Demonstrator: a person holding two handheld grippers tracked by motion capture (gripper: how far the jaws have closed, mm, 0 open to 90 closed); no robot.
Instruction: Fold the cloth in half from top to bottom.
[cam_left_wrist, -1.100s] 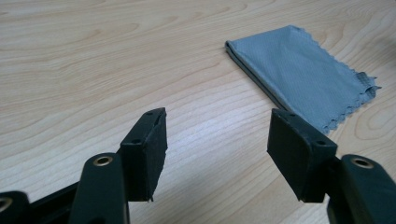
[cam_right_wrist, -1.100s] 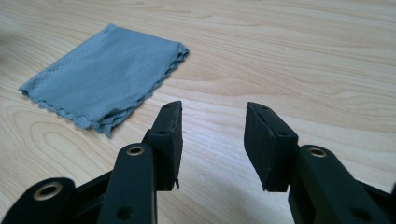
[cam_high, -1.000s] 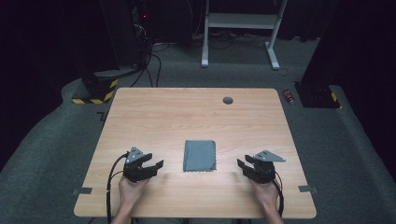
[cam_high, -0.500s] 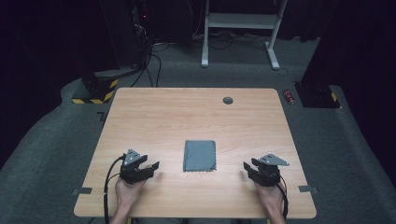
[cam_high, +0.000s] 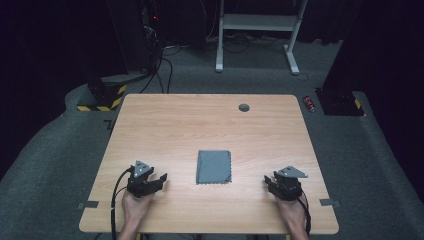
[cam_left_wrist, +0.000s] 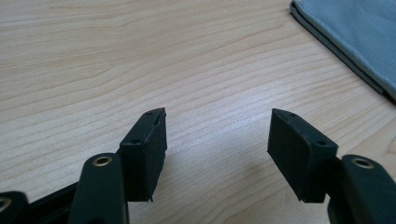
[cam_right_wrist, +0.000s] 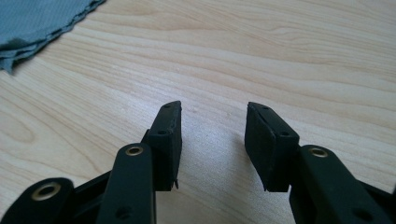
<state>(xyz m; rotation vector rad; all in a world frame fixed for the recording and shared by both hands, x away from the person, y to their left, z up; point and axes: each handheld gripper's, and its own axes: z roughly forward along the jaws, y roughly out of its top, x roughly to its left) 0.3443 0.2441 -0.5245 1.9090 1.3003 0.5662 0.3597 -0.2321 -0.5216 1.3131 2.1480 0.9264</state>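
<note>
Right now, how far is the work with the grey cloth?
Done: the grey cloth already lies folded flat in the middle of the table. In hand: nothing; the left gripper and the right gripper rest open on the wood on either side of it, apart from it. Left: any further handling of the cloth has not begun.

High view: above, looking forward-down at whole table (cam_high: 210, 125).
Gripper views: low, close; share folded cloth (cam_left_wrist: 355, 42).

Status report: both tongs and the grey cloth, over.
Left tongs open, empty, low over the wooden table. Right tongs open, empty. Folded grey cloth flat between them, untouched. Path clear.
</note>
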